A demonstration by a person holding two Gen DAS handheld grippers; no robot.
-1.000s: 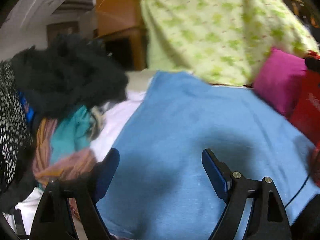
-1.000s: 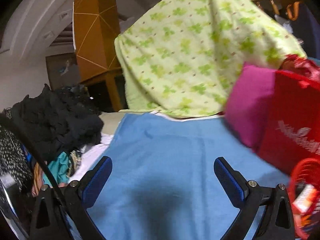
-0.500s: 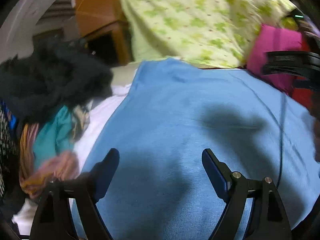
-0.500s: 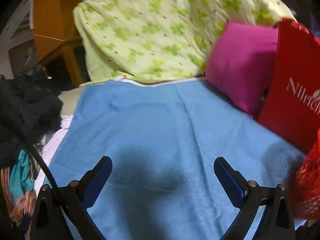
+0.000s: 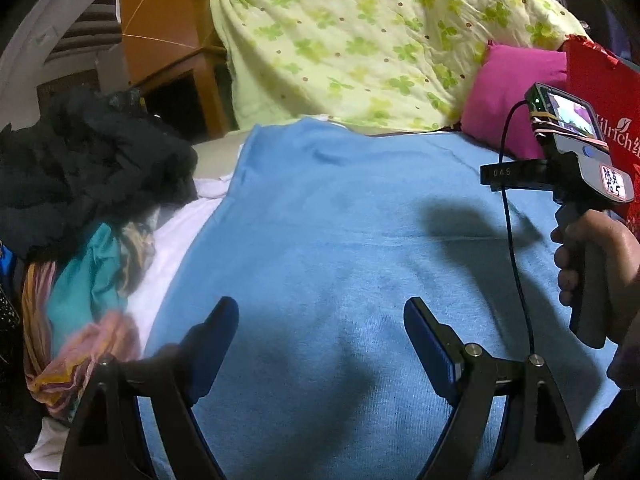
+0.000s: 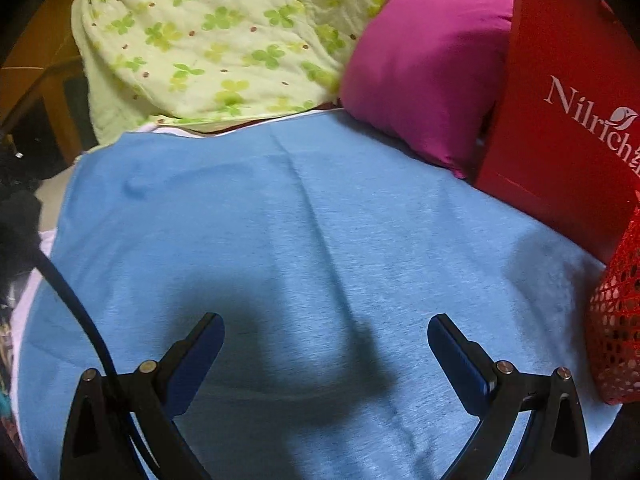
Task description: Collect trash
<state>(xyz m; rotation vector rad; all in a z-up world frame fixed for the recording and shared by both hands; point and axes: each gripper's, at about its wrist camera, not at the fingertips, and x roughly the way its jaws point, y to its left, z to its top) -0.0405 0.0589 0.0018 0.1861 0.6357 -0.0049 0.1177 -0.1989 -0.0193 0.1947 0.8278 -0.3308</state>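
Note:
My left gripper (image 5: 320, 316) hangs open over a blue cloth (image 5: 340, 240) spread on a bed, nothing between its fingers. My right gripper (image 6: 326, 334) is open too, low over the same blue cloth (image 6: 280, 208), with its jaws empty. In the left wrist view a hand (image 5: 592, 256) holds the right gripper's handle at the right edge. A red mesh basket (image 6: 618, 320) sits at the right edge of the right wrist view. No loose trash shows on the cloth.
A red paper bag (image 6: 568, 92) and a magenta pillow (image 6: 424, 72) stand at the right rear. A green clover-print quilt (image 5: 380, 40) is heaped behind the cloth. A pile of dark and coloured clothes (image 5: 88, 200) lies at the left. A black cable (image 6: 72, 300) crosses the lower left.
Both grippers have sunk toward the blue cloth, the right one much more and tilted further down. The right gripper's handle and hand have come into the left wrist view.

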